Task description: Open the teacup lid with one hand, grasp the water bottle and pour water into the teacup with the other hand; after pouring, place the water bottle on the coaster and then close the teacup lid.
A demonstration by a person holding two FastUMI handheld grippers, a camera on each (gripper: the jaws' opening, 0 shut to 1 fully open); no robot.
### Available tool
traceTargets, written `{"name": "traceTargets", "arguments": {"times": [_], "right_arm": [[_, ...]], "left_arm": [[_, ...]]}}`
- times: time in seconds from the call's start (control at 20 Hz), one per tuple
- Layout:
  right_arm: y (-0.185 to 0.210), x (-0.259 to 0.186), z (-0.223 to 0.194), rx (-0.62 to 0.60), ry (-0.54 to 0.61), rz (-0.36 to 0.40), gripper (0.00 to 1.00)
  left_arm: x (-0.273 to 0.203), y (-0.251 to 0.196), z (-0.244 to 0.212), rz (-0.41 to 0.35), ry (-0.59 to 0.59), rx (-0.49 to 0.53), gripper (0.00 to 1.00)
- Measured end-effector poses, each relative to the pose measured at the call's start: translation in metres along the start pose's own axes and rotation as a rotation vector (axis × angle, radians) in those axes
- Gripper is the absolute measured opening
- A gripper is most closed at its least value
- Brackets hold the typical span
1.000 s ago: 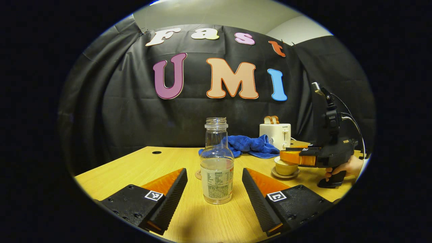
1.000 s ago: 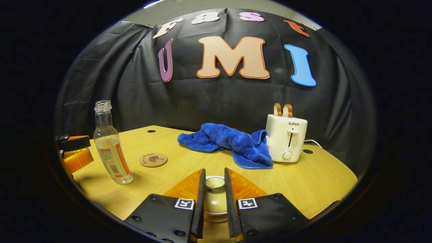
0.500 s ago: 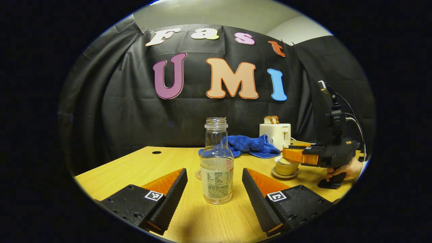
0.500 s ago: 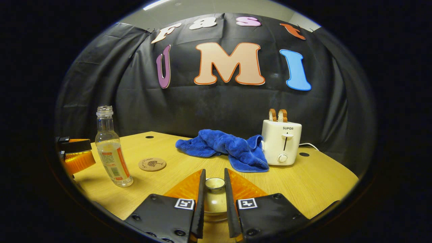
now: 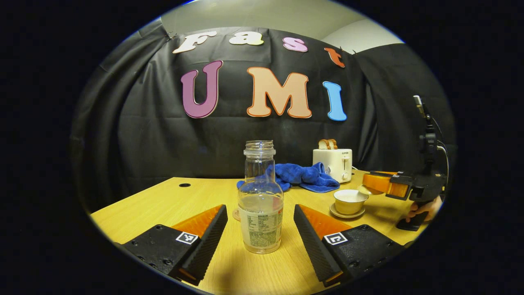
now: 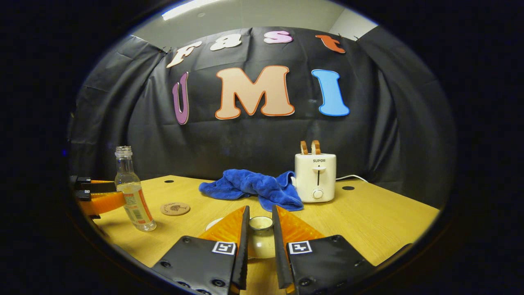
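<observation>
The wooden table (image 6: 380, 223) carries a blue cloth (image 6: 249, 188) and a white toaster (image 6: 315, 177) marked "SUPOR", its bread slots partly cut by the wall's darkness. The water bottle (image 5: 260, 196) stands uncapped between the left gripper (image 5: 260, 229)'s spread, released fingers, its label print too small to read, the coaster (image 6: 175, 208) half hidden behind it. The right gripper (image 6: 260, 233) is clenched on the teacup lid (image 6: 260, 237), lifted clear beside the open teacup (image 5: 351, 200) on its saucer.

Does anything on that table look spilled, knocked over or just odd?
Nothing looks spilled or toppled. The water bottle stands upright with no cap, and the teacup sits open on its saucer because the right gripper holds its lid. The blue cloth lies crumpled beside the toaster.
</observation>
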State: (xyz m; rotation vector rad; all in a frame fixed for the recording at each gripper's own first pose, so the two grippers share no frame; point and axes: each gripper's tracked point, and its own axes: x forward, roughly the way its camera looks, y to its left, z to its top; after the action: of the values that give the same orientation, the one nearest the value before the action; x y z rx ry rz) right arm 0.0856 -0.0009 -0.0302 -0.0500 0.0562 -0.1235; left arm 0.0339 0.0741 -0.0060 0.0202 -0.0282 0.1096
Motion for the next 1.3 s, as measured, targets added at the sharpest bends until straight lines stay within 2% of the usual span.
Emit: {"name": "traceTargets", "arguments": {"times": [0.2, 0.35, 0.5, 0.55, 0.7, 0.8, 1.15, 1.3], "right_arm": [[-0.015, -0.017, 0.001, 0.001, -0.004, -0.031, 0.32], [-0.030, -0.026, 0.003, -0.001, -0.008, -0.084, 0.33], [-0.030, -0.031, 0.003, -0.001, -0.005, -0.076, 0.32], [-0.032, -0.032, 0.003, -0.002, -0.004, -0.080, 0.32], [-0.039, -0.036, 0.004, 0.000, -0.004, -0.093, 0.32], [-0.037, -0.038, 0.003, 0.001, 0.000, -0.073, 0.32], [-0.042, -0.039, 0.004, 0.000, 0.000, -0.072, 0.32], [-0.045, -0.039, 0.004, 0.000, 0.000, -0.072, 0.32]], "left_arm": [[0.017, 0.004, -0.010, -0.014, 0.063, -0.040, 0.95], [0.025, 0.002, -0.017, -0.034, 0.110, -0.073, 0.94], [0.030, 0.002, -0.017, -0.045, 0.123, -0.074, 0.93], [0.032, 0.001, -0.019, -0.045, 0.132, -0.065, 0.89], [0.040, -0.004, -0.024, -0.053, 0.163, -0.036, 0.85], [0.040, -0.002, -0.028, -0.034, 0.180, -0.010, 0.77], [0.042, -0.005, -0.027, -0.013, 0.178, 0.039, 0.68], [0.042, -0.011, -0.012, 0.012, 0.149, 0.158, 0.67]]}}
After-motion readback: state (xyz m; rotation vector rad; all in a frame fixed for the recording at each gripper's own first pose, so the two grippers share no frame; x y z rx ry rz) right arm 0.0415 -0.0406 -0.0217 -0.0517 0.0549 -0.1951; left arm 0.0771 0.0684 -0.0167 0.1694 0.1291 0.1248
